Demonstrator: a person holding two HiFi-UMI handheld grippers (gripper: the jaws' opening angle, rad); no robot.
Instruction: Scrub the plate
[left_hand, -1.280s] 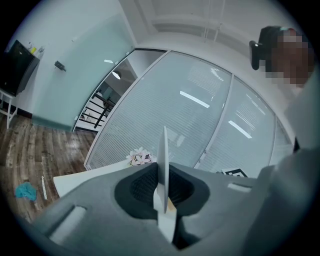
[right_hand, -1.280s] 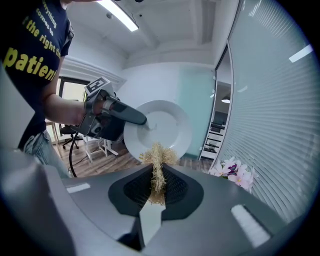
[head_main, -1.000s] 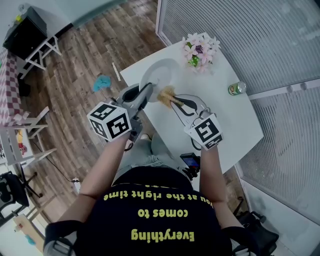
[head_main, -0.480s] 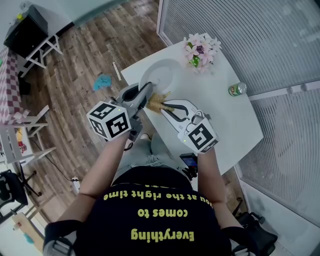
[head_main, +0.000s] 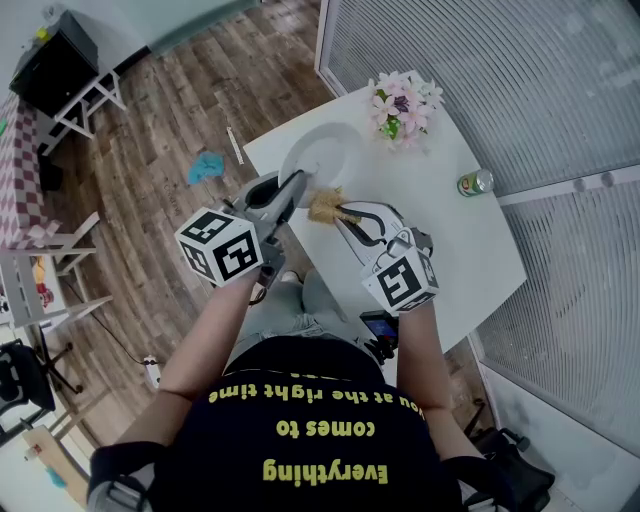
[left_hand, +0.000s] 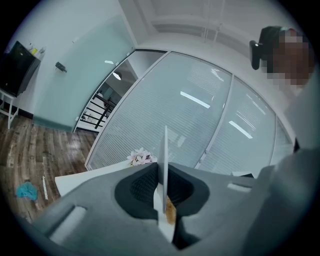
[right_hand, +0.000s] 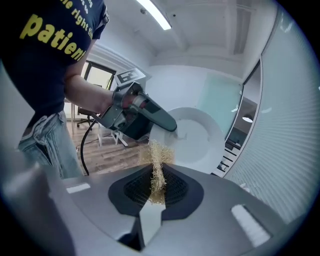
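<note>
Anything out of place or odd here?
Only on the floor: a crumpled blue cloth and a thin white stick lie beside the table, as if dropped. The plate and scrubber look fine.

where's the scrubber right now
The scrubber is mid-frame in the head view, pinched by the right gripper, just below and right of the white plate that the left gripper holds.

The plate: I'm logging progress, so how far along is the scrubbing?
Done: left gripper clamps the plate by its rim; right gripper pinches the scrubber. In hand: scrubber sits near the plate's face; contact unclear. Left: more scrubbing, then setting it down.
</note>
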